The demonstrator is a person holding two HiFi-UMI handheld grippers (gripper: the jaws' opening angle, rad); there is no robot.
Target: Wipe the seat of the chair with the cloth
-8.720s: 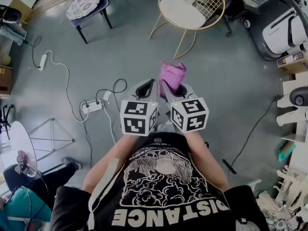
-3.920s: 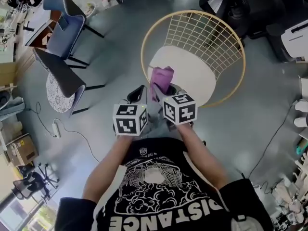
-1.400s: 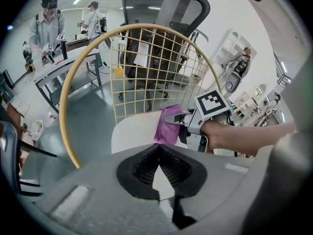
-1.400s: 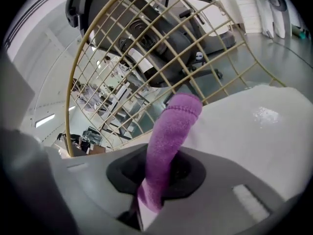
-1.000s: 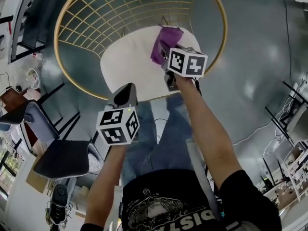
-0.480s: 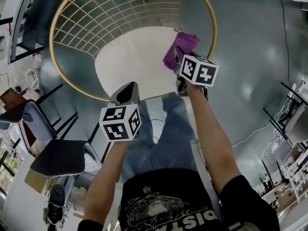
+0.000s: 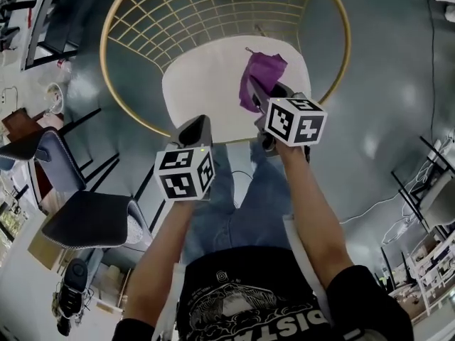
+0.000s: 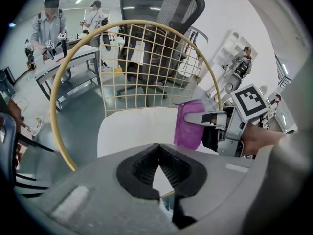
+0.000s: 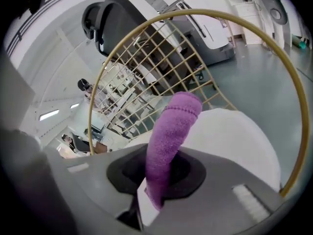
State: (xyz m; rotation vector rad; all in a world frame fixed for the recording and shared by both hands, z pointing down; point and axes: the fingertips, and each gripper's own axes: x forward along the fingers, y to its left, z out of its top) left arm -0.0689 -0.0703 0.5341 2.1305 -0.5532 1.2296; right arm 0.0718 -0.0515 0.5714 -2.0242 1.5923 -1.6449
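Jaws of right gripper (image 7: 259, 94) pinch fuzzy purple cloth (image 7: 263, 73) over smooth white seat (image 7: 202, 94); left gripper (image 8: 157, 148) pressed together

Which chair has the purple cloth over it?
The round gold wire chair with the white seat; the right gripper holds the cloth over it. The dark padded chair stands off left.

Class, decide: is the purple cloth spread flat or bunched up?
Bunched up: the cloth is a narrow folded strip pinched in the right gripper.
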